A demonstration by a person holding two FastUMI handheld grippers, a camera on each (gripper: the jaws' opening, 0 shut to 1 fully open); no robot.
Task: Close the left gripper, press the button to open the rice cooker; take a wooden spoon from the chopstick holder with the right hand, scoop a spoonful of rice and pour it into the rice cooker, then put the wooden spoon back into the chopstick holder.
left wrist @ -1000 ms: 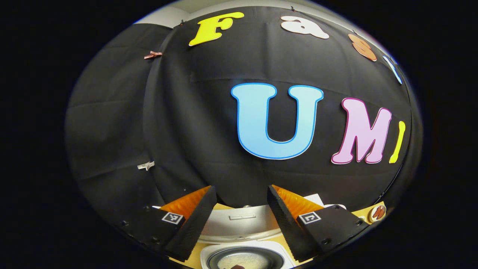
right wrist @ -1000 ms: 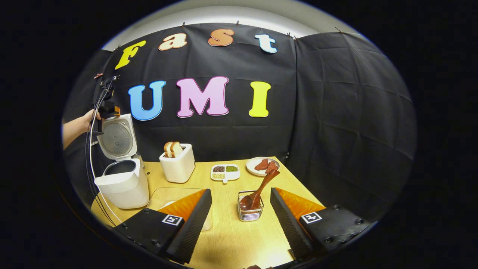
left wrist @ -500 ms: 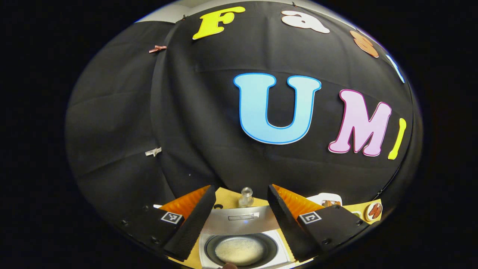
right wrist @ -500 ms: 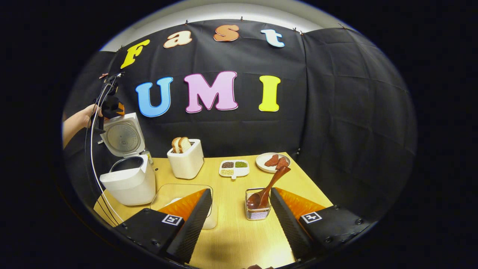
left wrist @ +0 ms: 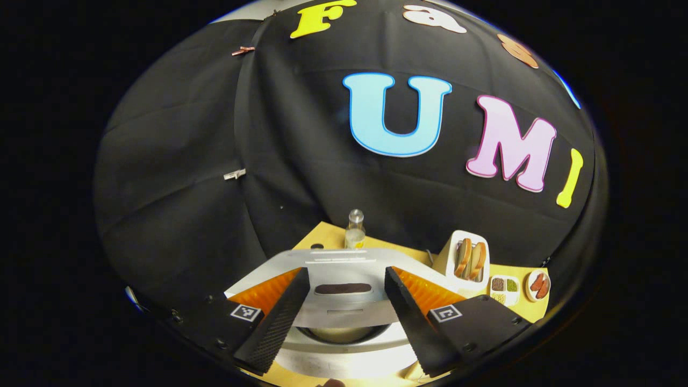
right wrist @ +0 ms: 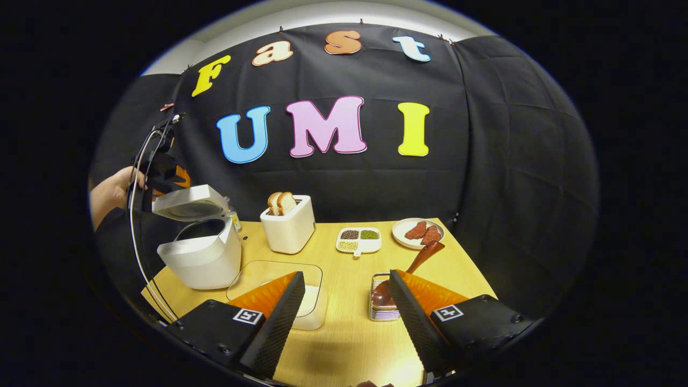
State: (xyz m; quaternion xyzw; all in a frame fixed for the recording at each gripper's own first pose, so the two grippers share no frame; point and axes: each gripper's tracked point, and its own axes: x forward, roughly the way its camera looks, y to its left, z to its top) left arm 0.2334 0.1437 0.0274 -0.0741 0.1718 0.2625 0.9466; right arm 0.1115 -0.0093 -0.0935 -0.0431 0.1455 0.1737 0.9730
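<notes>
The white rice cooker (right wrist: pixel 200 260) stands at the table's left end, its lid (right wrist: pixel 189 201) tilted halfway down over the pot. A hand (right wrist: pixel 110 189) holds my left gripper (right wrist: pixel 161 174) just behind and above that lid. In the left gripper view the lid's top (left wrist: pixel 344 263) lies between the fingers of the left gripper (left wrist: pixel 346 273), which is open, and the pot rim (left wrist: pixel 344 336) shows below. My right gripper (right wrist: pixel 346 274) hangs open over the table. The wooden spoon (right wrist: pixel 424 253) leans in the chopstick holder (right wrist: pixel 380 309), partly hidden by the right finger.
A clear box of rice (right wrist: pixel 309 298) sits by the cooker. A toaster with bread (right wrist: pixel 290 231), a divided dish (right wrist: pixel 359 240) and a plate of red pieces (right wrist: pixel 418 232) line the back of the wooden table (right wrist: pixel 349 344). A small bottle (left wrist: pixel 354 230) stands behind the cooker. Cables (right wrist: pixel 135 236) hang at left.
The cooker lid has swung from upright to about halfway down, with the left gripper tipping down behind it. The right gripper has shifted left, so the holder now sits behind its right finger.
</notes>
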